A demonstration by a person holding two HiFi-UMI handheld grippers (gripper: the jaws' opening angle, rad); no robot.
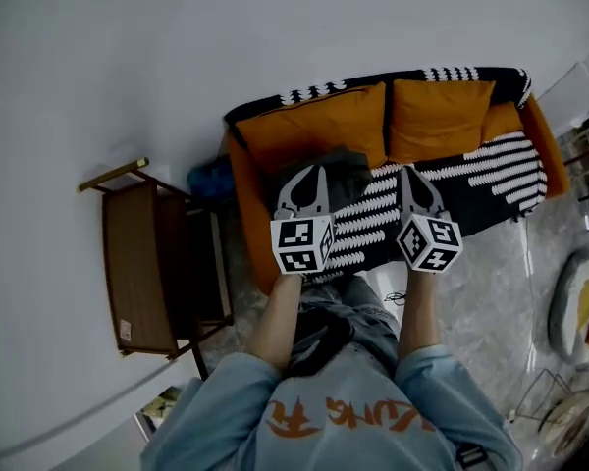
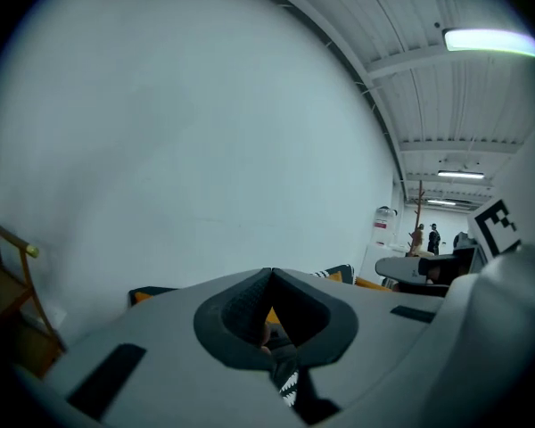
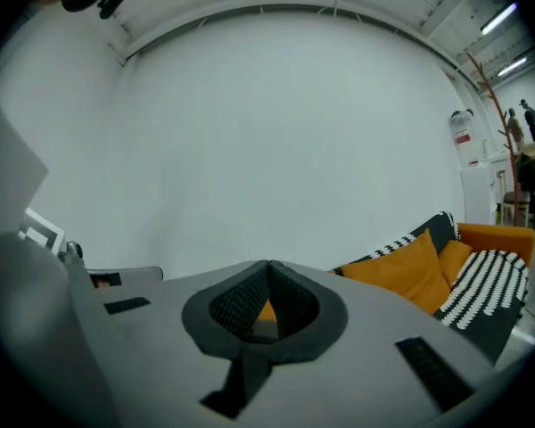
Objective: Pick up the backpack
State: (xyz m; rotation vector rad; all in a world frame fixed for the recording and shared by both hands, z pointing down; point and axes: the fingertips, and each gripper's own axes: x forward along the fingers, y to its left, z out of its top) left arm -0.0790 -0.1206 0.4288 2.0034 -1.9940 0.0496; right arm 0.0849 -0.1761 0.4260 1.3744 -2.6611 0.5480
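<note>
On the seat of the orange sofa point(image 1: 247, 214), toward twelve o'clock in the head view, the dark grey backpack point(image 1: 351, 170) slumps against the lower edge of the left orange cushion point(image 1: 319, 126). It rests on a black-and-white striped throw point(image 1: 491, 180).

The left tongs point(image 1: 316, 172) point straight at it. The backpack sits at about one o'clock of their tip, and the tip overlaps the bag's left edge in the picture. Whether they touch cannot be told from above. The right tongs point(image 1: 409, 172) have the backpack at nine o'clock, just beside them, with a strip of the throw showing between.

Both pairs of tongs are pressed together, pads meeting at the tip with nothing pinched. Each gripper view shows only a sliver of orange sofa through the hollow behind the tips.

A second orange cushion point(image 1: 440, 116) leans at one o'clock of the right tongs. At nine o'clock of the sofa lies a blue bundle point(image 1: 208, 180), and farther out toward eight o'clock stands a wooden side table point(image 1: 142, 263). The person's jeans point(image 1: 358, 307) lie at six o'clock of the tongs.
</note>
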